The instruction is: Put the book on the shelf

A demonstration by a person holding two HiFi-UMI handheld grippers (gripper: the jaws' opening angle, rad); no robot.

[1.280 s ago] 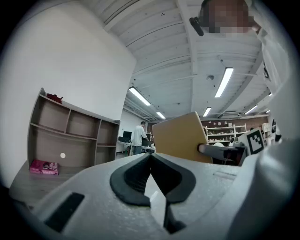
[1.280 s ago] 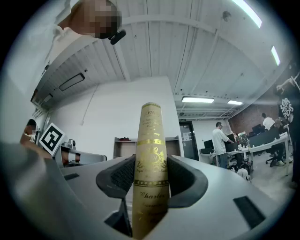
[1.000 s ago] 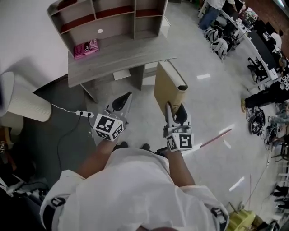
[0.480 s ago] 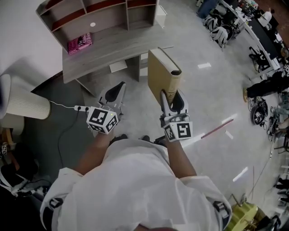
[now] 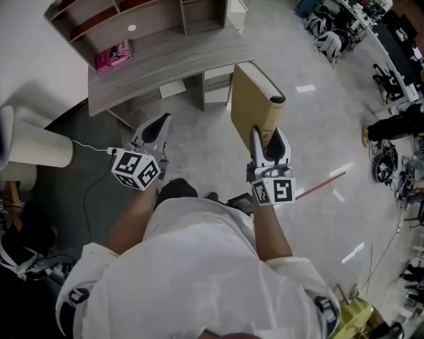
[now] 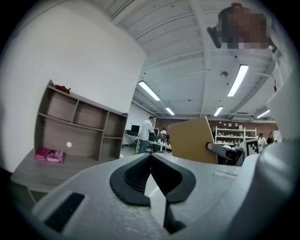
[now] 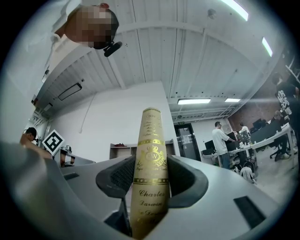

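As left gripper drifts outward, book stays clamped.

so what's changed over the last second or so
In the head view the right gripper has carried the book slightly up and right, and the left gripper has drifted left; the shelf now sits further up the picture. Nothing was taken or let go: the right gripper stays clamped on the book, the left stays shut and empty.

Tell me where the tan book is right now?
In the head view, the tan book stands upright, clamped in the right gripper, above the floor just right of the grey desk with the shelf.
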